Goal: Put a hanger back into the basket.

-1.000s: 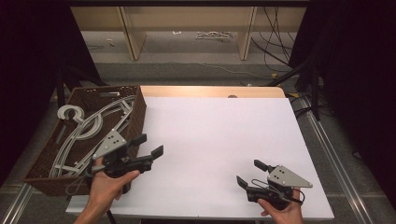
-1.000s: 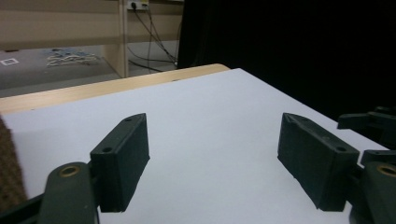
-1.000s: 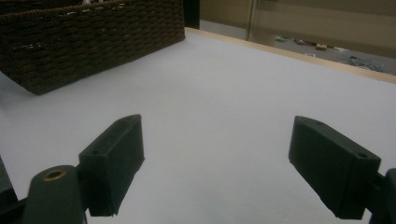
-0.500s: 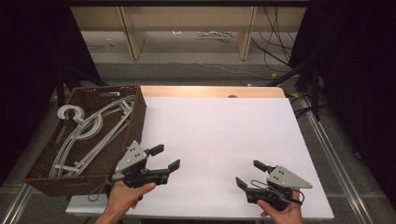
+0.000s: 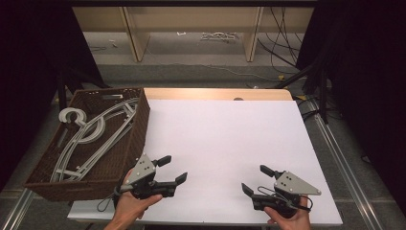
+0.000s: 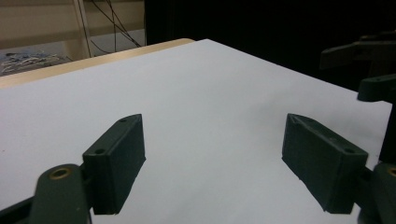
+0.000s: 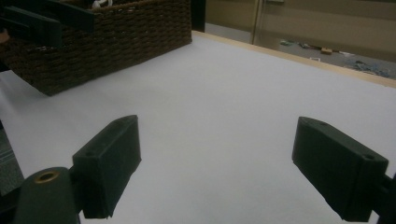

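White table (image 5: 220,139) is filling the middle of the scene. At its near left the left gripper (image 5: 172,170) is hovering with jaws spread wide, grasping nothing, just beside the brown wicker basket (image 5: 125,158) holding white hangers (image 5: 91,134). At the near right, the right gripper (image 5: 256,178) is likewise gaping, released

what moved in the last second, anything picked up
The left gripper swung away from the wicker basket toward the table's near middle, open and empty. Nothing was picked up. The right gripper, the hangers in the basket and the table stayed put.
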Demonstrator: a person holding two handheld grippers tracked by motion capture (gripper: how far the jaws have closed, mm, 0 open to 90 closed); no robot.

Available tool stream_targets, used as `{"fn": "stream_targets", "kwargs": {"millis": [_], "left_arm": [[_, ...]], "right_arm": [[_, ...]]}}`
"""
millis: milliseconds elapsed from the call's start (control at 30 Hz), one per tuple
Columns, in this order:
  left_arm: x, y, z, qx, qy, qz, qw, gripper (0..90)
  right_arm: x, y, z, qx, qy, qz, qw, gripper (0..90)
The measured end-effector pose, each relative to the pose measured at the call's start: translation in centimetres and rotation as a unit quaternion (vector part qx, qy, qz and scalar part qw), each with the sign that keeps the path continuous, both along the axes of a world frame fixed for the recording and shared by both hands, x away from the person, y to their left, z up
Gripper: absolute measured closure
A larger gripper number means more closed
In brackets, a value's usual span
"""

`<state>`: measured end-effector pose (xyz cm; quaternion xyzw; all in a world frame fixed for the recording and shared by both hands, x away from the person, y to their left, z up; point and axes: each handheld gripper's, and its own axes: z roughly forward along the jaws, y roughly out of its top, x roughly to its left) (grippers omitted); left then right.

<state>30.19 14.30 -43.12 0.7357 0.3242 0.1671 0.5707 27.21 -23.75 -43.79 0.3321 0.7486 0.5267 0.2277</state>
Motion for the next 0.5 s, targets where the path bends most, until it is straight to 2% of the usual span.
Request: {"fn": "stream_targets", "kwargs": {"millis": [67,100,133,167,200,267,333,400,433,467,500], "left_arm": [[-0.1,0.1,-0.3,0.002,-0.001,0.002,1.0,21.1],[-0.1,0.1,-0.5,-0.001,0.0,0.005,1.0,21.1],[-0.2,0.2,-0.7,0.005,-0.001,0.005,1.0,21.1],[-0.2,0.1,-0.9,0.002,0.003,0.004,1.0,21.1],[-0.3,0.2,-1.1,0.008,0.006,0.0,0.9999,21.1],[-0.4,-0.1,-1.4,0.006,0.019,0.005,0.9998,21.1],[-0.5,0.0,-1.4,0.009,0.021,0.003,0.9997,21.2],[-0.5,0.1,-1.4,0.011,0.014,-0.001,0.9998,21.2],[-0.7,0.1,-1.3,0.006,0.021,0.004,0.9998,21.2],[-0.8,0.1,-1.3,0.004,0.018,0.003,0.9998,21.2],[-0.9,0.1,-1.3,-0.001,0.021,0.007,0.9998,21.1]], "right_arm": [[-0.2,0.1,0.0,0.009,0.002,0.004,1.0,16.0],[-0.3,0.0,0.1,0.002,0.003,0.003,1.0,15.9],[-0.4,0.1,0.0,0.011,0.003,0.006,0.9999,15.9],[-0.6,0.1,0.1,0.007,0.003,0.007,0.9999,15.9],[-0.7,0.1,0.1,0.003,0.006,0.007,0.9999,15.9],[-1.0,0.1,0.1,0.008,0.009,0.01,0.9999,15.9],[-1.3,0.1,0.1,0.008,0.01,0.011,0.9999,15.9],[-1.7,0.0,0.2,0.01,0.012,0.01,0.9998,15.9],[-1.7,0.1,0.0,0.023,0.004,0.014,0.9996,15.9],[-1.9,0.0,0.1,0.014,0.004,0.008,0.9999,15.9],[-1.9,0.1,0.1,0.021,0.007,0.012,0.9997,15.9]]}}
